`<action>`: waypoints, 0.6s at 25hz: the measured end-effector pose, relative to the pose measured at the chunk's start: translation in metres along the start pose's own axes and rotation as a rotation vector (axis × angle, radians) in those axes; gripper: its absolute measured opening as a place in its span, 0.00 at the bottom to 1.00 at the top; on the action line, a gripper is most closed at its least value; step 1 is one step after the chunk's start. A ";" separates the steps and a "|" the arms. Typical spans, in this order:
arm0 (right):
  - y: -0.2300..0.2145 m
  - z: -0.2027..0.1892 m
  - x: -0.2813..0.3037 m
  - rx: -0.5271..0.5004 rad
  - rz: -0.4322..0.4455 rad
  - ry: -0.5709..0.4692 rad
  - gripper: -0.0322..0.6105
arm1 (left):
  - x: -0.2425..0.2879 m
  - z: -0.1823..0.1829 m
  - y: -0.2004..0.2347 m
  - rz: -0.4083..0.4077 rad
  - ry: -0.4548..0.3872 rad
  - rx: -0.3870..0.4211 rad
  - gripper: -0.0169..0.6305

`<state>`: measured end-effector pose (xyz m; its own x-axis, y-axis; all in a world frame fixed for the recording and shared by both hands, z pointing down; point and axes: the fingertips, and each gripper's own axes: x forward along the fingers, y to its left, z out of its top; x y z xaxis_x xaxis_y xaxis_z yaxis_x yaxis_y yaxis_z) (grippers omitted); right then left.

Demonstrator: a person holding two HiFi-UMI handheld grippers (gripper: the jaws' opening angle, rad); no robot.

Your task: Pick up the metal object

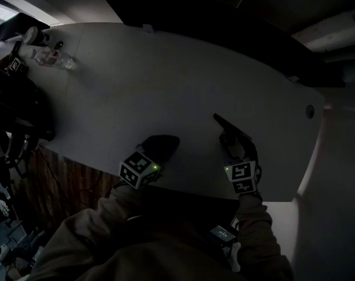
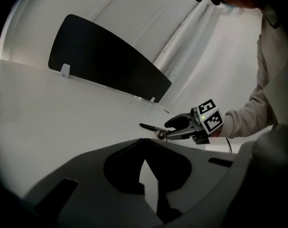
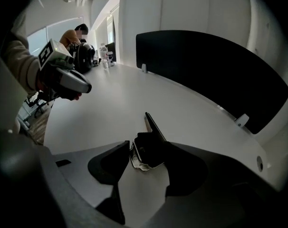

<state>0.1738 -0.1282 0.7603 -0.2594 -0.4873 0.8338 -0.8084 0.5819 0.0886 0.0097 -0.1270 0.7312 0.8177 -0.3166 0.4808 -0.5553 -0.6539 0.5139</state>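
Observation:
The metal object (image 3: 153,127) is a dark flat piece with a shiny clip at its near end. It lies on the white table (image 1: 166,86). My right gripper (image 3: 148,145) stands open around the clip end, its jaws wide on either side. In the head view the object (image 1: 221,122) pokes out ahead of the right gripper (image 1: 230,136). The left gripper view shows the same object (image 2: 148,126) at the tips of the right gripper (image 2: 167,133). My left gripper (image 1: 166,140) hovers to the left, its jaws shut (image 2: 144,141) on nothing.
A black divider panel (image 1: 212,22) runs along the table's far edge. A water bottle (image 1: 54,57) and a dark bag (image 1: 19,104) sit at the far left end, where a person (image 3: 77,32) is. A round cable hole (image 1: 310,111) is at the right. The near table edge runs under my grippers.

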 end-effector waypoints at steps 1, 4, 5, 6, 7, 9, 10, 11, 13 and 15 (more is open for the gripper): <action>0.000 -0.001 0.002 -0.014 -0.005 0.010 0.38 | -0.001 -0.001 0.000 -0.001 0.000 -0.005 0.02; -0.003 -0.001 0.007 -0.019 -0.032 0.020 0.38 | -0.002 -0.006 0.000 0.000 0.002 -0.022 0.02; -0.004 0.000 0.007 -0.024 -0.043 0.020 0.37 | -0.001 -0.006 -0.001 -0.002 0.002 -0.020 0.02; -0.005 0.002 0.006 -0.038 -0.054 0.016 0.35 | -0.001 -0.007 -0.002 -0.006 0.003 -0.019 0.02; -0.006 0.006 0.004 -0.057 -0.068 0.010 0.31 | -0.001 -0.008 -0.004 -0.009 0.004 -0.019 0.02; -0.011 0.014 -0.002 -0.098 -0.106 -0.011 0.20 | -0.002 -0.010 -0.006 -0.015 0.007 -0.019 0.02; -0.015 0.018 -0.005 -0.108 -0.122 -0.021 0.13 | -0.002 -0.010 -0.006 -0.015 0.008 -0.016 0.02; -0.018 0.020 -0.008 -0.103 -0.130 -0.026 0.09 | -0.003 -0.009 -0.006 -0.013 0.008 -0.013 0.02; -0.023 0.020 -0.013 -0.059 -0.132 -0.027 0.08 | -0.004 -0.005 -0.008 -0.009 0.005 -0.006 0.02; -0.027 0.018 -0.019 -0.003 -0.131 -0.028 0.08 | -0.007 0.002 -0.010 -0.008 0.000 0.006 0.02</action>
<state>0.1909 -0.1458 0.7323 -0.1665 -0.5771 0.7995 -0.8348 0.5141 0.1972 0.0097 -0.1194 0.7206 0.8222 -0.3111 0.4767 -0.5477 -0.6604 0.5137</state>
